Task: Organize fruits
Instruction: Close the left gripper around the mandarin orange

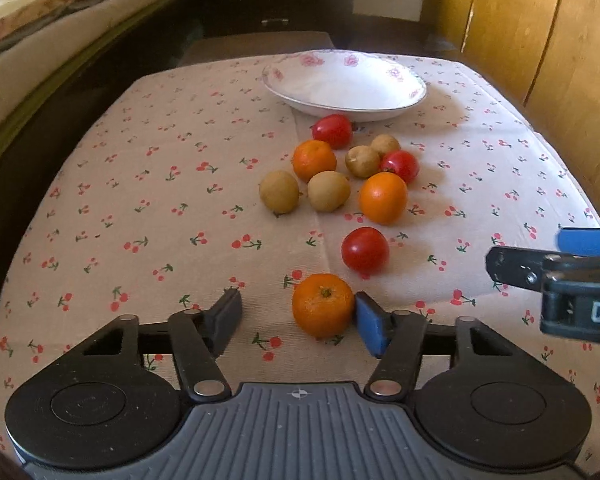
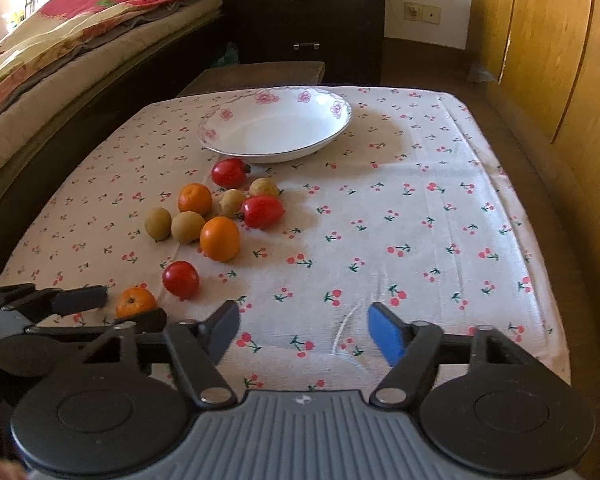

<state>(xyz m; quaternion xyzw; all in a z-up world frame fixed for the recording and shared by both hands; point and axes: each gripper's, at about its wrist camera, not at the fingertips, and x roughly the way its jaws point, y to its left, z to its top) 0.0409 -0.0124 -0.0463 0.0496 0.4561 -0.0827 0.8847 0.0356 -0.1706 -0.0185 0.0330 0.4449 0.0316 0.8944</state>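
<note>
A small orange (image 1: 323, 312) lies on the cherry-print tablecloth (image 1: 140, 200) between the fingers of my left gripper (image 1: 298, 314). The blue right pad (image 1: 367, 322) touches it; the dark left finger (image 1: 229, 312) stands apart, so the gripper is open. Beyond it lie a tomato (image 1: 365, 250), a bigger orange (image 1: 383, 198) and a cluster of tomatoes, an orange and several yellow-brown fruits. At the back stands a white flowered bowl (image 1: 340, 80), with nothing in it. My right gripper (image 2: 306, 326) hovers open over bare cloth, to the right of the small orange (image 2: 135, 302) and the left gripper (image 2: 80, 300).
A bed with a patterned blanket (image 2: 60, 40) runs along the left side. A dark drawer unit (image 2: 304, 20) stands behind the table, and a wooden wardrobe (image 2: 560, 40) rises to the right. The right half of the cloth (image 2: 420, 240) carries no objects.
</note>
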